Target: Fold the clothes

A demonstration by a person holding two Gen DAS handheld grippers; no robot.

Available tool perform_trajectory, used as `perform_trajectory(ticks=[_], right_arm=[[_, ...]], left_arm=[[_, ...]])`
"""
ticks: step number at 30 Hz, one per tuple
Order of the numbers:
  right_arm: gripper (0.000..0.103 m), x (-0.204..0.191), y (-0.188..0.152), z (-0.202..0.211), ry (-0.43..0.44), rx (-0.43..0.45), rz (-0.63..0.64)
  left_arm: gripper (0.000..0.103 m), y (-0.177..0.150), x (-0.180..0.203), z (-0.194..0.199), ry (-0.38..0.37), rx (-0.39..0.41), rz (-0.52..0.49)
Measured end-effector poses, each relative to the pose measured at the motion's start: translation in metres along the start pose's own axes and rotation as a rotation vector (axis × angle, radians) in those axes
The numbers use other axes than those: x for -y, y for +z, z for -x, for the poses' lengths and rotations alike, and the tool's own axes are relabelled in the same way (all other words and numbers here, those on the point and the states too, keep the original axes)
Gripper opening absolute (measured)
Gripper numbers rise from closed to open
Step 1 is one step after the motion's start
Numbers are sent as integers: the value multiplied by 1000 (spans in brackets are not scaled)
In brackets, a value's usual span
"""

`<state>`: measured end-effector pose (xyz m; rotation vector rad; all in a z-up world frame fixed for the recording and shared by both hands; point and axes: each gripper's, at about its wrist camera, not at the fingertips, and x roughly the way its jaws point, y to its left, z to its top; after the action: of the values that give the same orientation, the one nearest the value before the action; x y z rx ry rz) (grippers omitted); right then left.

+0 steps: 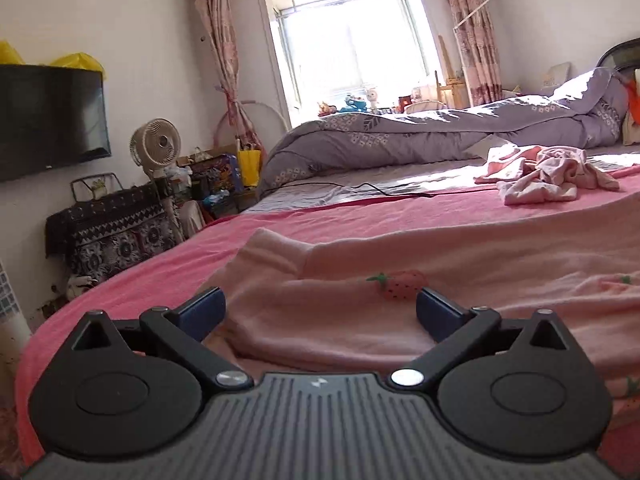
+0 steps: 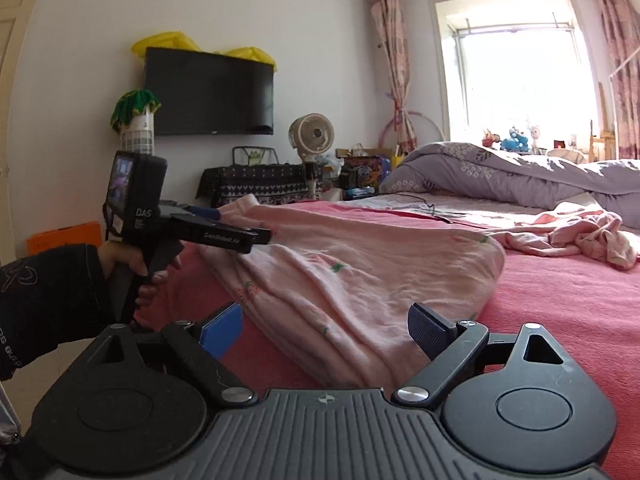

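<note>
White lettering reading "DAS" is showing on the black camera housing of the left tongs (image 2: pixel 236 226), and a line of small print along its arm is too fine to read; a hand (image 2: pixel 132 264) in a dark sleeve with pale printed marks is gripping its pistol handle. In the left wrist view the left tongs (image 1: pixel 320 308) are standing wide apart over the cloth, their blue pads (image 1: pixel 202 312) pressing on nothing. The right tongs (image 2: pixel 326 330) are likewise gaping wide, with the near hem of the garment lying between the ribbed blue pads (image 2: pixel 222 332) but not pinched. The pink strawberry-print garment (image 2: pixel 340 280) is soft, lightly wrinkled knit cloth, lying spread across the near part of the bed (image 2: pixel 560 320), its fold rounded toward the bed's middle; one red strawberry with a green leaf (image 1: pixel 400 284) is showing clearly, and a few smaller green-leafed motifs are scattered about. The bed is wearing a coarse pink towelling cover. One crumpled pile of pale pink clothes (image 2: pixel 592 240) is lying toward the far right edge of the bed, well apart from the spread garment. A lilac quilted duvet (image 1: pixel 400 136) with small flower print is heaped along the bed's far side. One flat black television (image 2: pixel 210 92) is hanging on the white wall, one round beige fan (image 2: pixel 312 134) is standing beside it, and two pink patterned curtains (image 2: pixel 394 64) are framing the bright window.
</note>
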<state>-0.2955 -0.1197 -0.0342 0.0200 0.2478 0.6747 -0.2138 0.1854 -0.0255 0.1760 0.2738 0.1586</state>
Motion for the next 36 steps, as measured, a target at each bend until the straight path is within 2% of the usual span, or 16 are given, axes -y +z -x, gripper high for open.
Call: perform_trajectory(ticks=[2,5,7,9,10,12,14,15,18,20,24,28,30,31,32,36], right_arm=[[91,17,2,10,-19,28,-106],[91,47,-1,9,-24,11,-313],[90,64,-7,1,9,-42,-474],[89,74,-16,0,59,-36,-599],[89,80,-19,0,76,-36,-651],[89,91,-24,-2,108,-33,-752],[89,100,-29,-6,134,-21,-840],[89,104,-31,-8,147,-16,-879],[89,108,-35,-17,186,-30,-931],[89,110,-40,-22,213,-41,-971],[89,119,-48,-37,257,-5,-1077],[90,128,-48,-48,266,-6,-1145],[74,131,-50,-46,256,-14,-1173],[55,133,-52,-43,260,-13,-1194],[40,135,-53,-43,277,-3,-1199],[39,130,-52,-55,261,-51,-1139]], left_arm=[[103,6,-5,7,16,19,37],[103,16,-9,18,-181,57,159],[103,22,1,21,-280,75,152],[103,26,19,18,-318,67,81],[103,25,29,14,-314,49,34],[103,18,55,1,-274,-35,-87],[103,4,68,-7,-245,-75,-127],[103,0,65,-5,-250,-55,-82],[103,-2,50,-6,-283,-87,0],[103,-2,46,-7,-287,-92,1],[103,-2,46,-6,-280,-90,-3],[103,-1,48,-5,-265,-92,2],[103,1,48,-3,-260,-92,-4],[103,2,49,-2,-257,-91,-9],[103,3,49,-1,-254,-91,-13],[103,3,47,1,-252,-90,-17]])
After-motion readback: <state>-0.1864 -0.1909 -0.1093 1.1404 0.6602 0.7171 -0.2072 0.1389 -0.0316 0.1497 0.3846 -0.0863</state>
